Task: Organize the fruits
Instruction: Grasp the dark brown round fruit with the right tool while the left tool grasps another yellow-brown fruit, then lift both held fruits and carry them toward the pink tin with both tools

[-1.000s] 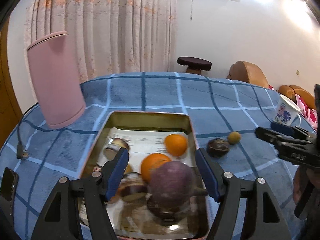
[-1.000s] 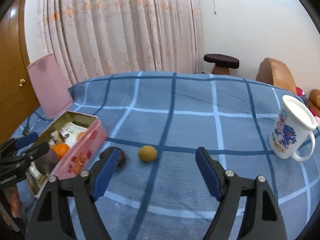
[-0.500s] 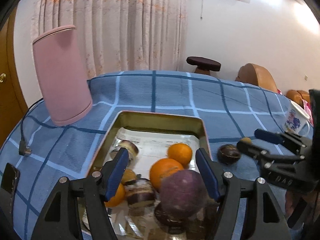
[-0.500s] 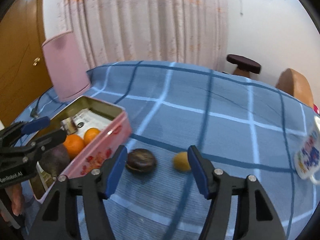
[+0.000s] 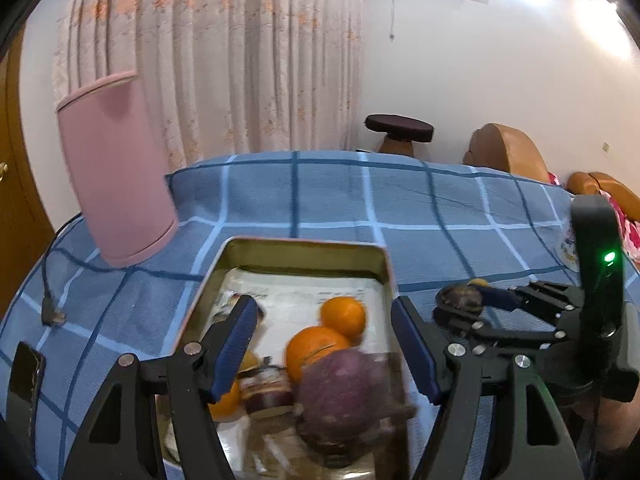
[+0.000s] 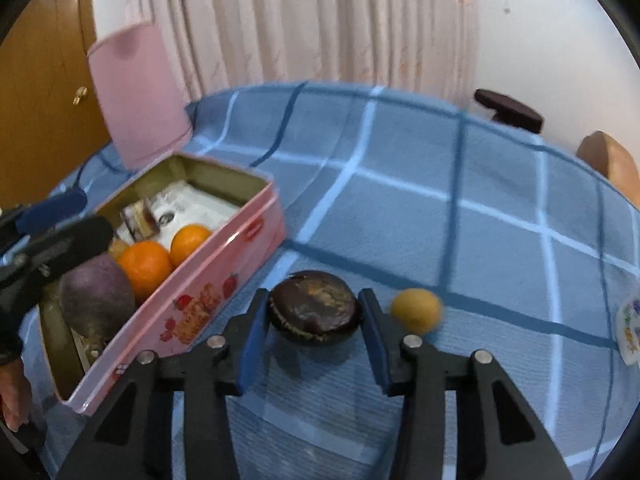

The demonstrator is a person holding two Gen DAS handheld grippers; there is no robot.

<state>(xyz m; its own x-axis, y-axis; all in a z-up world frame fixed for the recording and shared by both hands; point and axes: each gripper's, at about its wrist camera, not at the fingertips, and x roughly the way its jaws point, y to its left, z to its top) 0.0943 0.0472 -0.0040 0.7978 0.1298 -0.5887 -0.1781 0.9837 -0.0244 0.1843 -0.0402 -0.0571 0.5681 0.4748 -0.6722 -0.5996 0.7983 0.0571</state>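
Right tongs (image 6: 314,320) just closing, left tongs (image 5: 326,346) open

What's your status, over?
Right gripper just closed on dark round fruit. Left gripper open over tin. Small yellow fruit loose alongside.

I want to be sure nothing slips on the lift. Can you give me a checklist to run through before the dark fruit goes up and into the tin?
1. Right hand-held gripper has just been closing around the dark fruit: ok.
2. Pads firmly pressing: cannot tell.
3. Small yellow fruit outside the jaws: ok.
4. Tin open: ok.
5. Left hand-held gripper over the tin, in the way: not ok.
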